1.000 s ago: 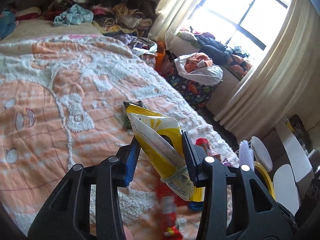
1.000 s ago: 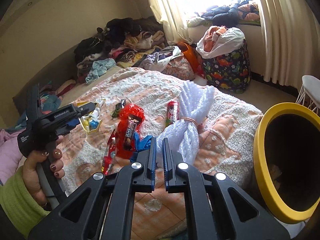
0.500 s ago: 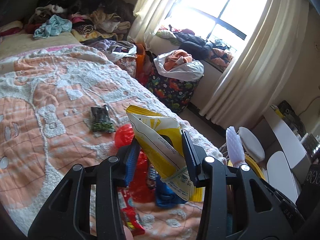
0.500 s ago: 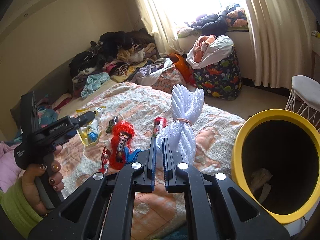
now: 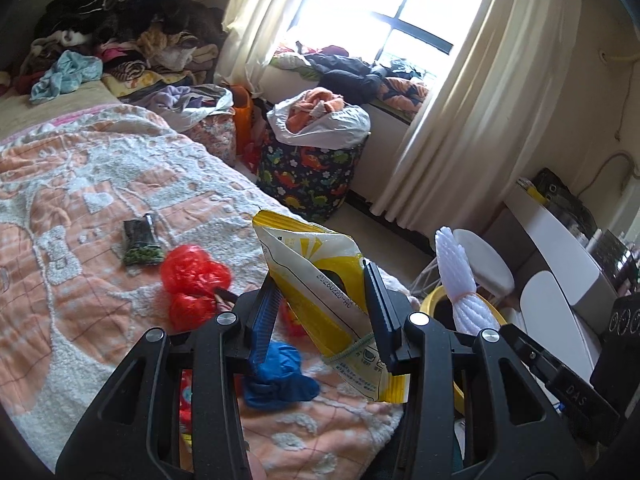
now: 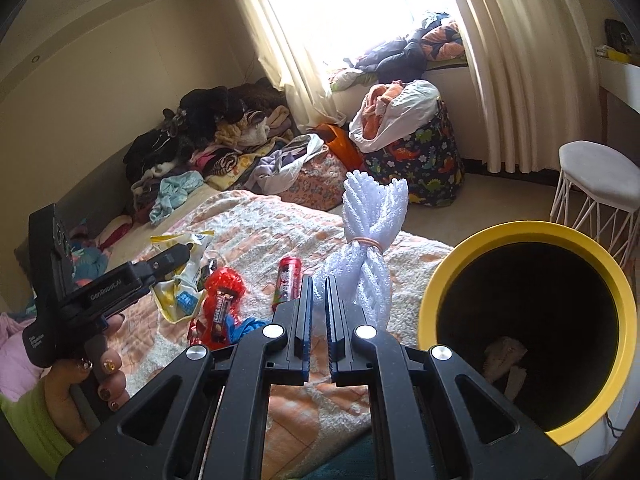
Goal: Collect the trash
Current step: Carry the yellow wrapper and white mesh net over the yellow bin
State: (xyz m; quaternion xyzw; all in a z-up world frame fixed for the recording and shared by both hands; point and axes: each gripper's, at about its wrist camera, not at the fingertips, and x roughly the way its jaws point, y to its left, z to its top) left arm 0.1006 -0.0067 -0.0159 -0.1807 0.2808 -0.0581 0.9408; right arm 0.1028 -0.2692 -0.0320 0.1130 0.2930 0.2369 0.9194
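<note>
Trash is being carried toward the yellow bin [image 6: 528,236]: the left gripper [image 5: 320,300] is pinching a yellow snack bag [image 5: 320,280] above the bedspread [image 5: 80,200], the right gripper [image 6: 318,300] is clamping white foam netting [image 6: 372,236] beside the rim. The bag is sitting loosely between the pads and may be slipping; the netting could be catching the rim. Compared with a second ago, both loads are nearing the bin, and the red wrapper [image 5: 192,276] is now showing.
</note>
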